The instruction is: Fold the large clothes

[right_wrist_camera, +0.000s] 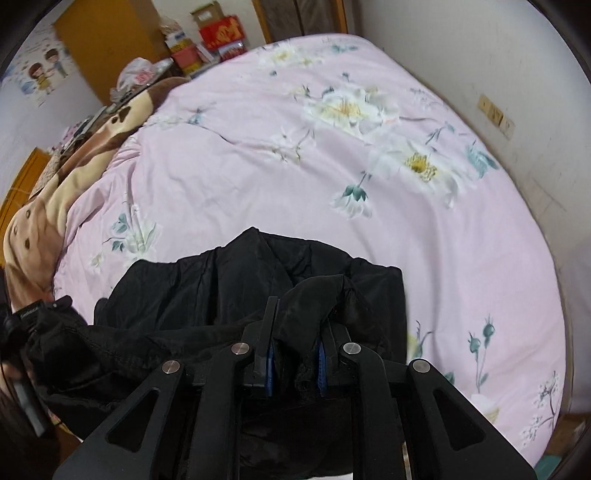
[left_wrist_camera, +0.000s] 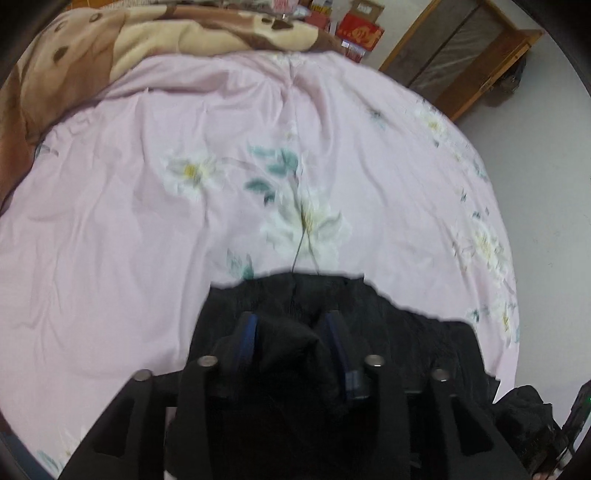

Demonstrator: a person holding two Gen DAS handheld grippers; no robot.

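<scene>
Lying bunched at the near edge of the bed, a black garment [right_wrist_camera: 236, 295] was recorded, most likely a padded jacket, though the type could not be confirmed from its crumpled state.

Location: spread over the pink floral bedsheet [left_wrist_camera: 147, 221], close to both cameras; part of it was draped toward the bed's edge. A brown and cream blanket [left_wrist_camera: 155, 33] was noted at the far side, well apart from the garment.

Left gripper [left_wrist_camera: 291, 328]: closed onto a fold of the black fabric, which was seen pinched between the blue finger pads [left_wrist_camera: 249, 332].

Right gripper [right_wrist_camera: 295, 354]: likewise clamped on a gathered ridge of the same garment, cloth being wedged between its fingers.

Handling, as judged: the material was taken to be soft, limp and fairly bulky, with a slight sheen suggesting a slippery shell. Sagging between the two holds was to be expected, and a thin pinch might slide out. Firmer purchase would probably be had at a seam, hem or shoulder edge, with the two holds set wide apart so the cloth could be drawn flat before any fold was made.
</scene>
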